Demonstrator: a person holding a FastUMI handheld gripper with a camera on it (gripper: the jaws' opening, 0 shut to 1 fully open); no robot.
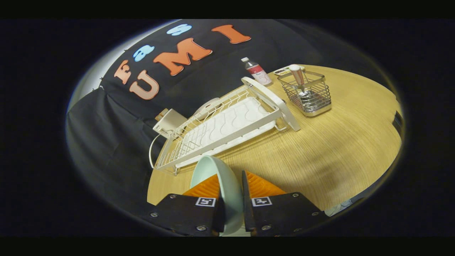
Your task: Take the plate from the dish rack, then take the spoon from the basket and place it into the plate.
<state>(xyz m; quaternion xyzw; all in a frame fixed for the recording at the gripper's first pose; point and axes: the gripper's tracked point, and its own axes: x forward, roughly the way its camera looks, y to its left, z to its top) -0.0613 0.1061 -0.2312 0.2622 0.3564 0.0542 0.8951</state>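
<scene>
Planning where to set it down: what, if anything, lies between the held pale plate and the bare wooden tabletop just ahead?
Nothing visible. The gripper is shut on the pale green plate; the wooden tabletop ahead is bare, with the white dish rack and wire basket farther back.

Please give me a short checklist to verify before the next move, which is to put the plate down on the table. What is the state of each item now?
1. Grip: the hand-held gripper has both fingers pressed on the pale green round plate, held on edge: ok.
2. Plate out of the white wire dish rack: ok, it is apart from the rack.
3. Free spot on the light wooden table ahead of the fingers: ok.
4. Spoon with the pale handle standing in the metal wire basket: ok, not yet taken.
5. Small plastic bottle beyond the rack, away from the path: ok.
6. How firm the grip is: cannot tell.
</scene>
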